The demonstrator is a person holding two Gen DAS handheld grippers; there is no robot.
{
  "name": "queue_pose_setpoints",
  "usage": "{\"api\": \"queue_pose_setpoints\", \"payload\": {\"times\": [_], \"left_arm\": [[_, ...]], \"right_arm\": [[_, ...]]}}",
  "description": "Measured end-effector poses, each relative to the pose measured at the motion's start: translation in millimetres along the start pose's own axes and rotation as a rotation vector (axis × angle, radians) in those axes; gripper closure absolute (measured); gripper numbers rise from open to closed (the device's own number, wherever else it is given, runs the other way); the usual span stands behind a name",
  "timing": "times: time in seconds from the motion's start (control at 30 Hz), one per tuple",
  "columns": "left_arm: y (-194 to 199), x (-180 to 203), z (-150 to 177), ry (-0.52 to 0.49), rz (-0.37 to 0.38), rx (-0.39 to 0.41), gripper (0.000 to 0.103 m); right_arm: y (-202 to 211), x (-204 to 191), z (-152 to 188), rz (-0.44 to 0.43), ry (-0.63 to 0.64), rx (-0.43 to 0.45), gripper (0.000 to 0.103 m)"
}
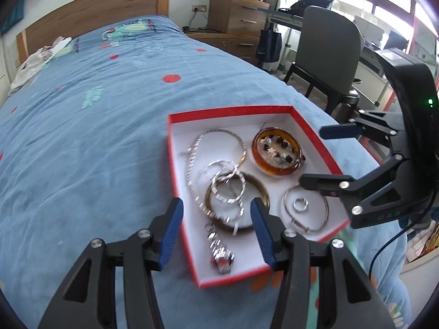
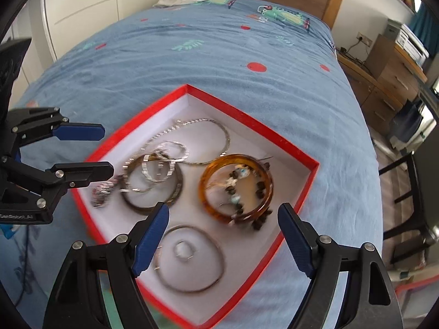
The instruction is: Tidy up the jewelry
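Note:
A red box (image 1: 227,111) (image 2: 247,120) with a white inside lies on the blue bed cover. In it are an amber bangle (image 1: 274,171) (image 2: 236,160) ringing a dark bead bracelet, a silver chain (image 1: 192,175) with a pendant (image 1: 222,260), a dark bangle (image 1: 263,192) (image 2: 148,207) under silver hoops, and a thin wire bangle (image 1: 325,213) (image 2: 192,288) around a small ring (image 1: 300,205) (image 2: 183,249). My left gripper (image 1: 216,208) (image 2: 105,150) hangs open above the chain and dark bangle, holding nothing. My right gripper (image 2: 223,211) (image 1: 312,156) is open above the amber and wire bangles, holding nothing.
The box sits near the bed's right edge. Beyond that edge stand a grey chair (image 1: 326,49) and wooden drawers (image 1: 236,13). A white garment (image 1: 41,57) lies by the wooden headboard (image 1: 93,13). Blue cover stretches left of the box.

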State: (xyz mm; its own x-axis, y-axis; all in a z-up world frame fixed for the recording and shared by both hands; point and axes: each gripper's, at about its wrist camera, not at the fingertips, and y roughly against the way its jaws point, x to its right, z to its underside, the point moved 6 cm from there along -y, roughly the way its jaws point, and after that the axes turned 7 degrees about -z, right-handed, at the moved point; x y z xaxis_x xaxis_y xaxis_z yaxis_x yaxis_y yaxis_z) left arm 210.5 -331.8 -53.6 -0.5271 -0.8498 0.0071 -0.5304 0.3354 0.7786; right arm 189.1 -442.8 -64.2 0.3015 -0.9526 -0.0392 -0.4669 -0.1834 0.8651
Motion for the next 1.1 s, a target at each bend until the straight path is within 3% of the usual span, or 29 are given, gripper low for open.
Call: {"api": "queue_pose_setpoints", "payload": {"times": [0.63,0.8,0.87,1.1], "left_arm": [[128,-86,90,0.193,-0.293,0.015,0.050],[159,-102,112,0.243,-0.345,0.025,0.047],[168,-106,119,0.248,-0.361,0.028,0.036],[198,-112,139,0.270,-0.392,0.057,0.034]], "right_arm": [[60,-120,32,-0.135,-0.180,0.109,0.017],[75,-144,35,-0.134,-0.189,0.138,0.010],[80,-151,38,-0.128,-0.202,0.149,0.006],[93,-176,49,-0.081,-0.218,0.176,0.001]]}}
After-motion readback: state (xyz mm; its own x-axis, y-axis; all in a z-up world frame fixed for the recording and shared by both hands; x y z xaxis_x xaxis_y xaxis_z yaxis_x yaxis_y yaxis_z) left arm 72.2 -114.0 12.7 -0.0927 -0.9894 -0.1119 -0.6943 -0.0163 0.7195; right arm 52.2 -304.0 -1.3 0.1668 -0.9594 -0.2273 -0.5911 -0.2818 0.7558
